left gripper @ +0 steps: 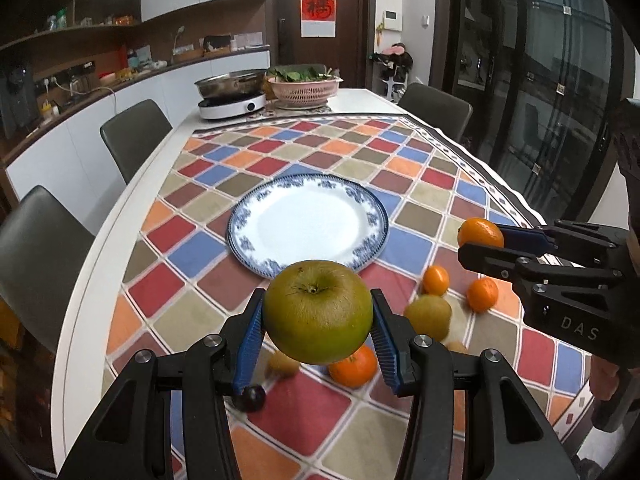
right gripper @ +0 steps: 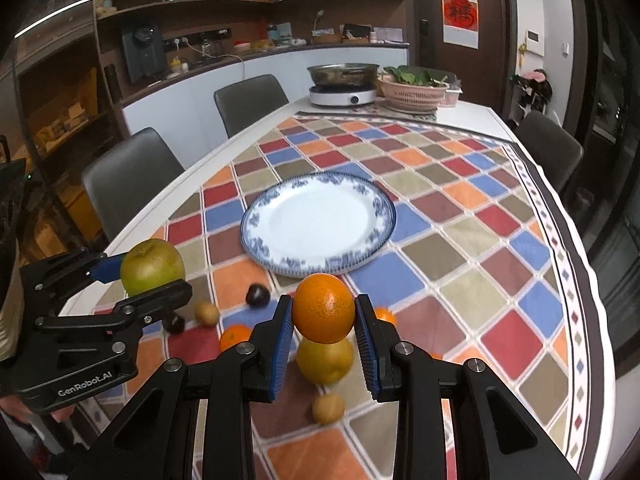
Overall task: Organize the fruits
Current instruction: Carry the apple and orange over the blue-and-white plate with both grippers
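My left gripper [left gripper: 318, 330] is shut on a large green apple [left gripper: 318, 310] and holds it above the table, just short of the near rim of the blue-and-white plate [left gripper: 308, 226]. My right gripper [right gripper: 323, 322] is shut on an orange [right gripper: 324, 307], also lifted in front of the plate [right gripper: 318, 226]. The right gripper with its orange [left gripper: 480, 232] shows at the right of the left wrist view. The left gripper with the apple [right gripper: 152, 266] shows at the left of the right wrist view. The plate is empty.
Loose fruit lies on the checkered tablecloth [left gripper: 352, 152] below the grippers: oranges [left gripper: 482, 294], a green-yellow fruit [right gripper: 325, 360], small brown kiwis [right gripper: 328, 408] and dark plums [right gripper: 257, 294]. A pan on a cooker [left gripper: 232, 98] and a pink basket [left gripper: 304, 90] stand at the far end. Chairs line both sides.
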Available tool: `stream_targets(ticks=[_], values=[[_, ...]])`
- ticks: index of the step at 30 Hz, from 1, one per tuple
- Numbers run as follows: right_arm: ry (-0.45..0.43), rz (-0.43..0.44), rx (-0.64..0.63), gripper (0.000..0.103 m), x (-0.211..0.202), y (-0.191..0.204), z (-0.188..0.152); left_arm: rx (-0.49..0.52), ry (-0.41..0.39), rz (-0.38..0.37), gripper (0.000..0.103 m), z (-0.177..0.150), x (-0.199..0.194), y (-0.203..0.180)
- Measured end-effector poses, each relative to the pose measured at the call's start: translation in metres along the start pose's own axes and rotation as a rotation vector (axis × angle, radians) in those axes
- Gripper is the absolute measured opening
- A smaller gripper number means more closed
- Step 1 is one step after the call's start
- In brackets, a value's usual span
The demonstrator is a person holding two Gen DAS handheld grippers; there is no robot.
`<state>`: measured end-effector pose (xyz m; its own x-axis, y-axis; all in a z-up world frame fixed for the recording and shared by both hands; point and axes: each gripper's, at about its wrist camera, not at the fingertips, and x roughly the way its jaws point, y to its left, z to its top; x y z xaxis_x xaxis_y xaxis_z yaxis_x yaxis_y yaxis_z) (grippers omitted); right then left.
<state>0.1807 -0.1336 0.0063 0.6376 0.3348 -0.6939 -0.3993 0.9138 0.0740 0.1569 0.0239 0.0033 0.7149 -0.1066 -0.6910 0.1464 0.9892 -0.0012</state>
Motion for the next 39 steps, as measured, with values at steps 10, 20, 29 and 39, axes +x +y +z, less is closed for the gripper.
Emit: stream_targets(ticks=[10, 20, 29, 39], values=[[0.007, 0.011, -0.05, 0.032, 0.035, -0.005, 0.041, 0.004, 0.005, -0.015, 0.049, 0.031, 0.038, 0.021], [0.071, 0.03, -0.066, 0.032, 0.094, -0.014, 0.077, 0.023, 0.067, -0.062, 0.049, 0.064, 0.092, 0.043], [0.141, 0.033, -0.058, 0.032, 0.145, -0.026, 0.099, 0.034, 0.163, -0.089, 0.049, 0.088, 0.148, 0.056], [0.224, 0.037, -0.062, 0.032, 0.197, -0.034, 0.121, 0.001, 0.269, -0.089, 0.049, 0.108, 0.214, 0.074]])
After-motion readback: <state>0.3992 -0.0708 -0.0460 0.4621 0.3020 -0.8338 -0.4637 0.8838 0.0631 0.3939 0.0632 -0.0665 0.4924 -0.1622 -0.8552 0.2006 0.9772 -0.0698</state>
